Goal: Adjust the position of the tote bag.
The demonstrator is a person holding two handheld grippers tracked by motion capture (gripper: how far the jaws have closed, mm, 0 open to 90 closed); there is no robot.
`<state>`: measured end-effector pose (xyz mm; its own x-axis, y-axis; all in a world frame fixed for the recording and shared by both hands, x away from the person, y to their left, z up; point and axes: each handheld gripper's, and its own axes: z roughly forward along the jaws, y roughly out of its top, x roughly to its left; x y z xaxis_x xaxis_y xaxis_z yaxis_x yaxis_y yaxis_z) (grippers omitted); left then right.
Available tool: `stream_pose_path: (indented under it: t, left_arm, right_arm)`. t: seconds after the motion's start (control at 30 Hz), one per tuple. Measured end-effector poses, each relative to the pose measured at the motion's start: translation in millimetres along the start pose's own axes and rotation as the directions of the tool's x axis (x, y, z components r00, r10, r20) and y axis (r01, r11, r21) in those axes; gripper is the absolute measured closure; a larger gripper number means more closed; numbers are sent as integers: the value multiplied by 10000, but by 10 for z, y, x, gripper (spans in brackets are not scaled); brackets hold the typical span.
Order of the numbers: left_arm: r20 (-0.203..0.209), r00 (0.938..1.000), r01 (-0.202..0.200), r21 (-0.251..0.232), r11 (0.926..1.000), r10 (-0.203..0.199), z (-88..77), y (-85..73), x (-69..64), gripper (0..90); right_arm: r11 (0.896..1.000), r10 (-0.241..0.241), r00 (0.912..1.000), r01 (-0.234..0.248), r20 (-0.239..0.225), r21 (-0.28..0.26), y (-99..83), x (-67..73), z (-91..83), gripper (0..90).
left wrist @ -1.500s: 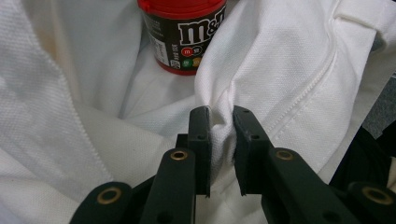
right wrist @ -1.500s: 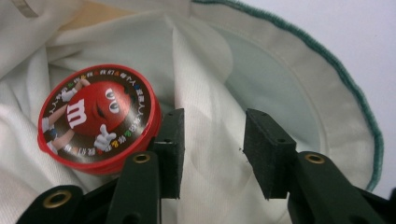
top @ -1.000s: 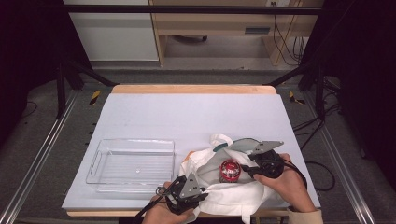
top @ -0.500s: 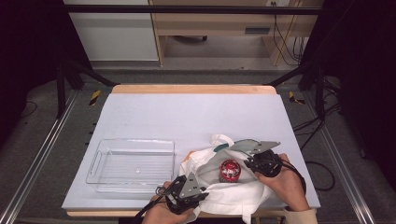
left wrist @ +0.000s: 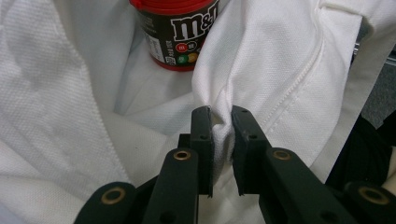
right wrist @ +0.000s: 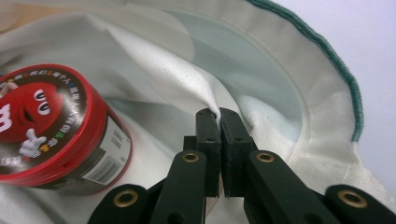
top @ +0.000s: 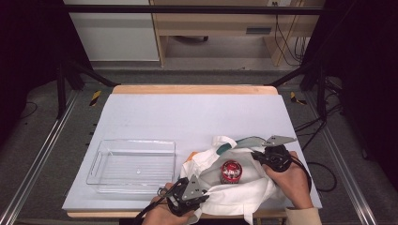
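**Both grippers pinching the white bag, candy tub sitting in the middle**

So in the high view the white cloth bag (top: 234, 190) is bunched up in the lower right part of the frame, on the pale table cover (top: 197, 117), right at the near edge. The red-lidded M&M's tub (top: 231, 171) sits upright in the middle of the cloth, with folds of fabric around it.

The left gripper (top: 199, 197) is at the bottom centre of that view, on the bag's near-left edge. In the left gripper view its jaws are narrow and clamped on a fold of the white fabric (left wrist: 219, 135); you can see the cloth squeezed between the pads, with a stitched hem running up to the right. The tub (left wrist: 180, 32) is at the top of that frame, just beyond the pinched fold.

The right gripper (top: 257, 154) is at the bag's right side, hand coming up from the lower right. Its jaws have just been closing, and in the right gripper view they're pressed almost flat together on a thin ridge of the cloth (right wrist: 215, 112). The tub (right wrist: 56, 130) shows at the left of that frame, looking tilted, and the bag's green-trimmed edge (right wrist: 345, 84) curves down the upper right.

A clear plastic tray (top: 133, 161) sits to the left of the bag, apart from it.
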<state>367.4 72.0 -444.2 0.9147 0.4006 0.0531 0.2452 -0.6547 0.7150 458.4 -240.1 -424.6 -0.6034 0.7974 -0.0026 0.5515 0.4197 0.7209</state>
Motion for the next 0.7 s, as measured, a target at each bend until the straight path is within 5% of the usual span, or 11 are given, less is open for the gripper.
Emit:
stream_pose_path:
  t: [0.47,0.7]
  left_arm:
    - [53,10000,-22,112,9999,22,9,-19,15,807]
    - [69,9999,-123,229,9997,122,6,-20,5,810]
  right_arm:
    - [9948,1010,9948,-1007,133,-173,-78,-104,122,881]
    - [9952,962,9947,-954,363,-210,-76,-102,130,881]
